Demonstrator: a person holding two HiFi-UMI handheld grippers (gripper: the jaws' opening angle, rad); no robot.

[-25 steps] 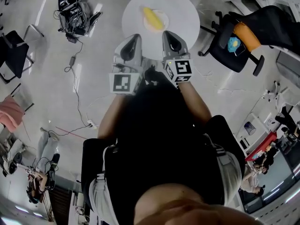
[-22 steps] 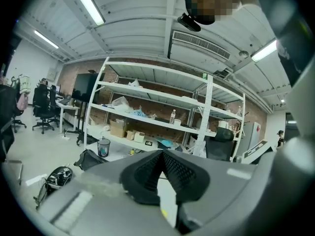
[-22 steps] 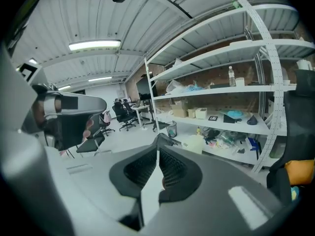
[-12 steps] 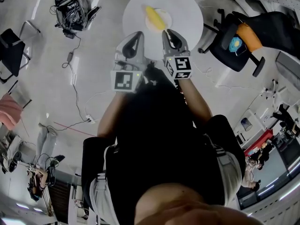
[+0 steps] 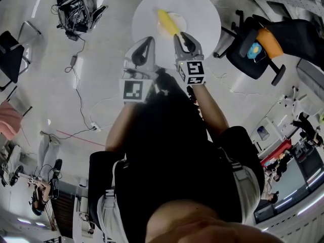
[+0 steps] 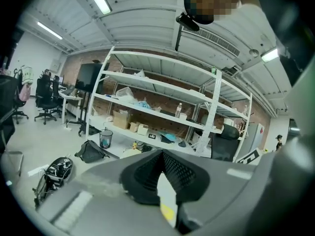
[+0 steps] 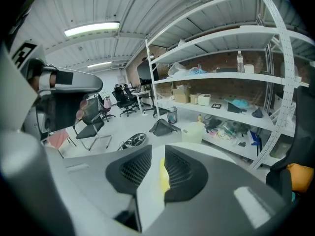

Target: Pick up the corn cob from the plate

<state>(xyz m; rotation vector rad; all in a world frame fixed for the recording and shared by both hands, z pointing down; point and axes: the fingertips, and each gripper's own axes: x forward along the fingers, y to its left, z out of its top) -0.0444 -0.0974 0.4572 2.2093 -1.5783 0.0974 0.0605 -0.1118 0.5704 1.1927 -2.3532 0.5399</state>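
Note:
A yellow corn cob (image 5: 168, 22) lies on a pale plate (image 5: 178, 20) on the round white table (image 5: 202, 9). In the head view my right gripper (image 5: 183, 36) hovers just short of the cob's near end. Its jaws have just been opening and stand open with nothing between them. In the right gripper view the cob (image 7: 164, 176) shows as a yellow strip through the gap of the right gripper (image 7: 158, 159). My left gripper (image 5: 147, 40) hangs at the table's near edge, left of the plate. In its own view the left gripper's (image 6: 161, 156) tips meet and hold nothing.
An office chair (image 5: 253, 47) with an orange and a blue thing on it stands right of the table. Cables and black gear (image 5: 76, 4) lie on the floor at the upper left. Metal shelving (image 7: 231, 77) stands beyond the table.
Both grippers have crept toward the plate and sunk a little. The right gripper's tips now sit closer to the cob's near end.

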